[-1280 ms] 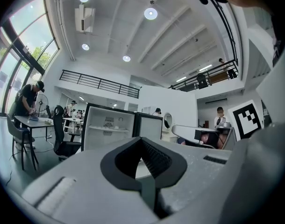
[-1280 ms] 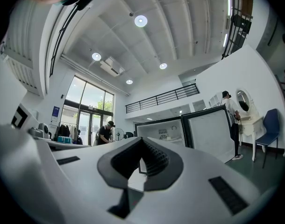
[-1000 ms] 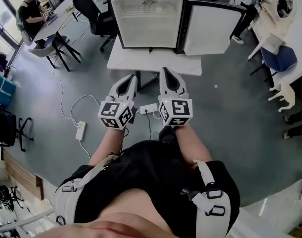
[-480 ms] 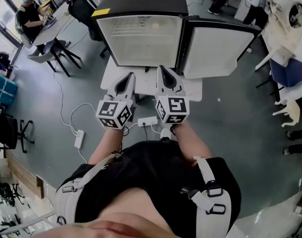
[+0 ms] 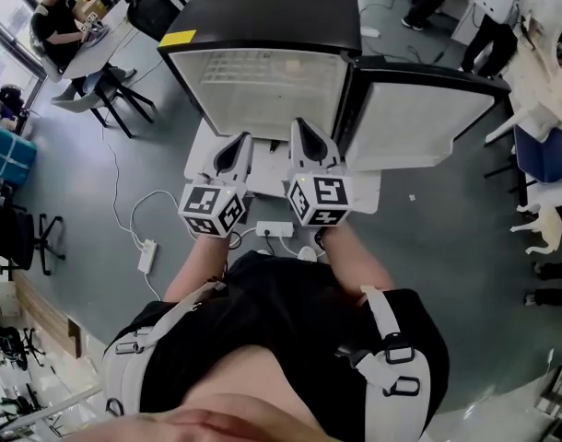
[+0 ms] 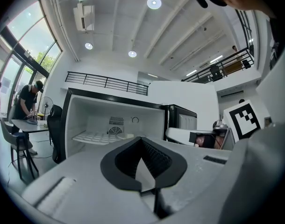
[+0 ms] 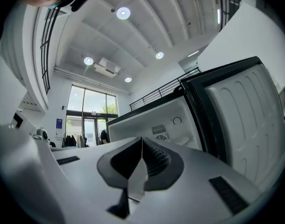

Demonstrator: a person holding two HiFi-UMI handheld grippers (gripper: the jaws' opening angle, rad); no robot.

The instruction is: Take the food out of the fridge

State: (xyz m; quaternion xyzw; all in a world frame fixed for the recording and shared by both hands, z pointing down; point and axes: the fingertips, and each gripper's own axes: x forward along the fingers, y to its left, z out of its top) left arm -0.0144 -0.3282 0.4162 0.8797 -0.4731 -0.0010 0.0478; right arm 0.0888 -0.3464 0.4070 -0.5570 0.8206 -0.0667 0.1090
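A small black fridge (image 5: 263, 26) stands on a low white table (image 5: 204, 145), its door (image 5: 419, 122) swung open to the right. The white inside (image 6: 112, 120) shows a wire shelf (image 6: 96, 137) and a round vent; I make out no food in it. My left gripper (image 5: 242, 140) and right gripper (image 5: 300, 125) are held side by side, level, pointing at the open compartment from just in front of the table. Both are shut with nothing between the jaws. The left gripper (image 6: 141, 139) faces the shelf. The right gripper (image 7: 141, 140) faces the fridge's inside beside the door (image 7: 247, 120).
A white power strip (image 5: 275, 228) lies on the grey floor below the grippers, another (image 5: 147, 256) to the left with a cable. A person sits at a desk (image 5: 55, 21) at the far left, with chairs nearby. Blue bins (image 5: 3, 150) stand at the left edge.
Both grippers have been carried forward toward the fridge, which now sits larger and nearer in the head view. The jaws stayed shut.
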